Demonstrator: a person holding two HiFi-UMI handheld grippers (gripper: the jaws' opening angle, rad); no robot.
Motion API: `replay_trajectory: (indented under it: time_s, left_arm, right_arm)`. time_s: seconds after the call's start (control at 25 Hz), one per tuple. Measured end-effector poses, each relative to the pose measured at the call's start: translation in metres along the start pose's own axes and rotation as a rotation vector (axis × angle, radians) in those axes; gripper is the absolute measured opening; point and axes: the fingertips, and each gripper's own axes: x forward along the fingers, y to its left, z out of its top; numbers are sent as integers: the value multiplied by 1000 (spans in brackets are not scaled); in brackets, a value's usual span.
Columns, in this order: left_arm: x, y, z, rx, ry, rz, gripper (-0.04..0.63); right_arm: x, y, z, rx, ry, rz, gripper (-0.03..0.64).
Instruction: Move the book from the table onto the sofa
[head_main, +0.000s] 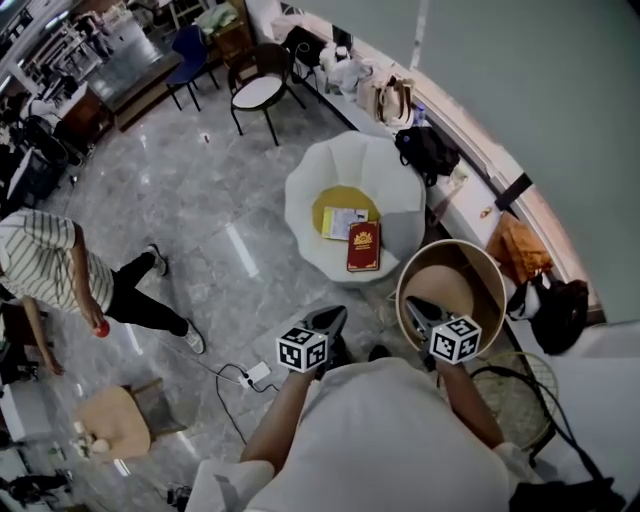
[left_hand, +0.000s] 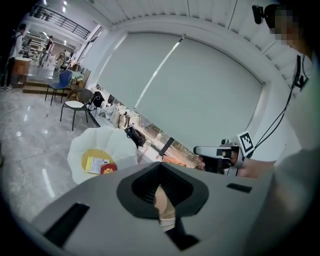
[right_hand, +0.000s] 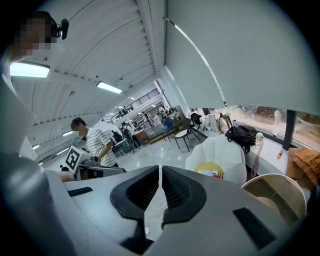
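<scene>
The red book (head_main: 363, 247) lies flat on the white sofa (head_main: 350, 160), partly over the yellow cushion (head_main: 340, 198) and touching a pale booklet (head_main: 343, 222) — its cover print is too small to read. Both claws sit near the wearer's chest, well apart from the sofa. The left gripper (head_main: 330, 318) has its jaws pressed together on nothing. So does the right gripper (head_main: 415, 308), which hides part of the round table (head_main: 470, 250).
</scene>
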Motion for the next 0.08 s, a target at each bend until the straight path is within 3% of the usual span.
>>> replay_trajectory:
  time_s: [0.08]
  left_arm:
    - [-1,2,1,-1,-6,-1,2]
  right_arm:
    - [1,1,-1,2,-3,-1,44]
